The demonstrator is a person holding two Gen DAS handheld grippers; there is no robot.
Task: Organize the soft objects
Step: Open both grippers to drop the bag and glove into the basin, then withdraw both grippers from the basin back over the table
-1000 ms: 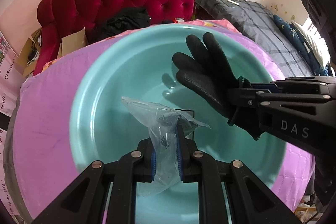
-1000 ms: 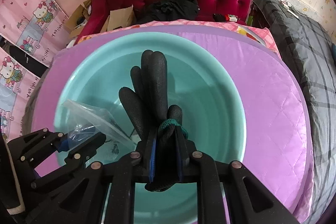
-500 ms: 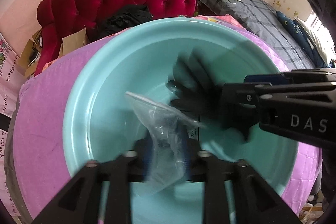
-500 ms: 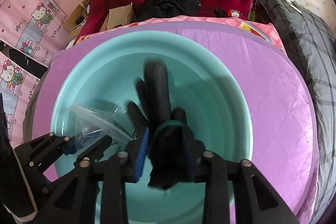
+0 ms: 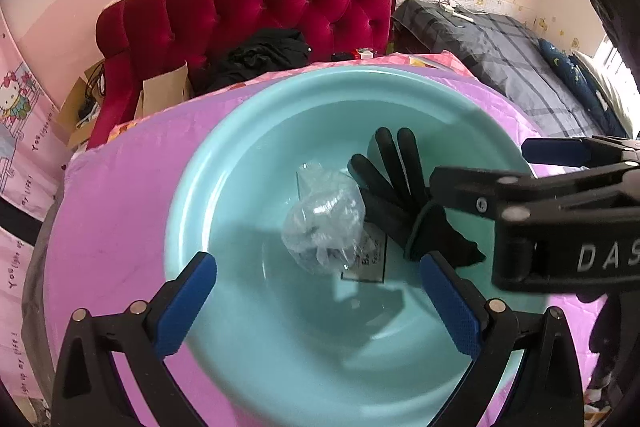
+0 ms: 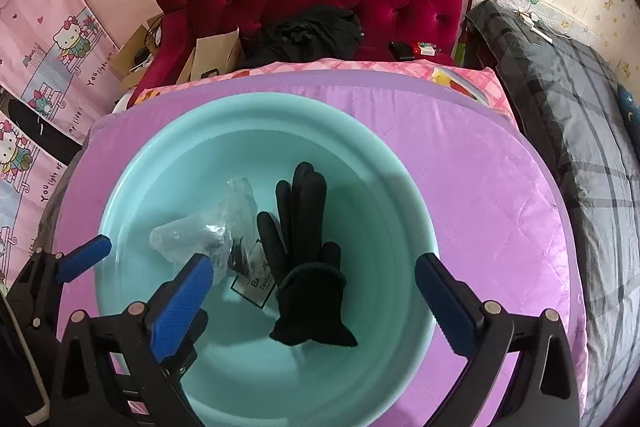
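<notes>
A clear plastic bag [image 5: 324, 223] [image 6: 200, 235] and a black glove [image 5: 392, 187] [image 6: 308, 251] lie side by side on the floor of a teal basin [image 5: 224, 163] [image 6: 168, 155]. The glove's fingers point to the far side. My left gripper [image 5: 316, 261] hangs over the bag with its jaws opening wide, and its blue pads touch nothing. My right gripper [image 6: 312, 265] [image 5: 492, 163] hangs over the glove, jaws likewise opening, pads apart from it. One of the left gripper's fingers [image 6: 84, 255] shows at the lower left of the right wrist view.
The basin sits on a purple quilted cover [image 6: 480, 187]. Behind it stands a red tufted sofa [image 5: 260, 7] with black clothing [image 5: 260, 55] and a brown paper bag [image 6: 212, 55]. Grey plaid bedding [image 6: 580, 107] lies to the right. A printed label [image 5: 368, 267] sits on the basin floor.
Both grippers went from shut to wide open. The left one let go of the plastic bag and the right one let go of the glove. Both things dropped to the basin floor.
</notes>
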